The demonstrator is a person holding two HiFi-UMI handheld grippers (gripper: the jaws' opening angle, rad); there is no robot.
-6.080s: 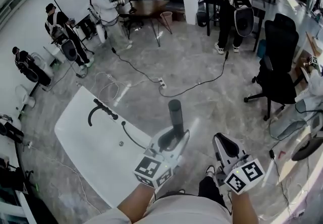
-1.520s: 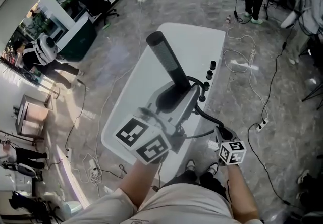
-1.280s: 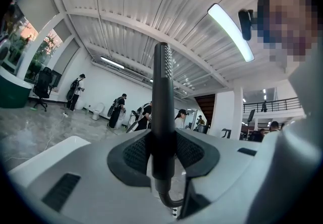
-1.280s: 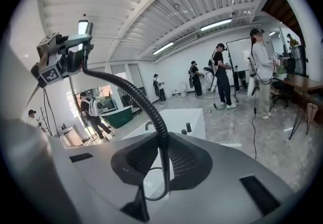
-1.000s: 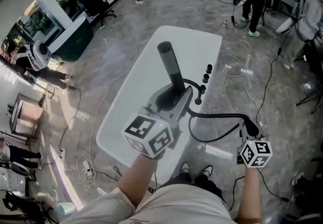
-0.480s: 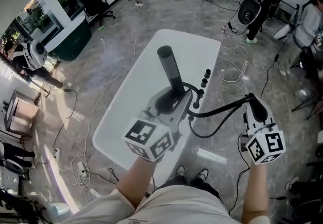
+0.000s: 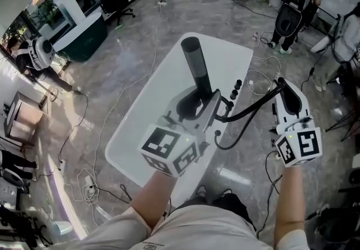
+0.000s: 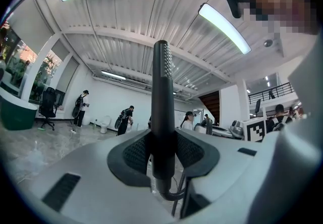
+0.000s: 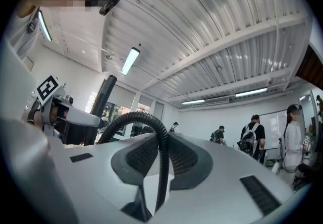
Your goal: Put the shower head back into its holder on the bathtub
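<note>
Shower head (image 7: pixel 194 66) — white bathtub (image 7: pixel 163 102), grey stone floor (image 7: pixel 126 46)

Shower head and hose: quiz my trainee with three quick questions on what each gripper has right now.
1. True or false: the left gripper is shut on the shower head.
2. What sits between the right gripper's jaws? A the shower head; B the hose; C nothing.
3. Has the shower head been set down on the bathtub yet?
Key: 1 true. 2 B. 3 No: the left gripper holds it upright in the air.
</note>
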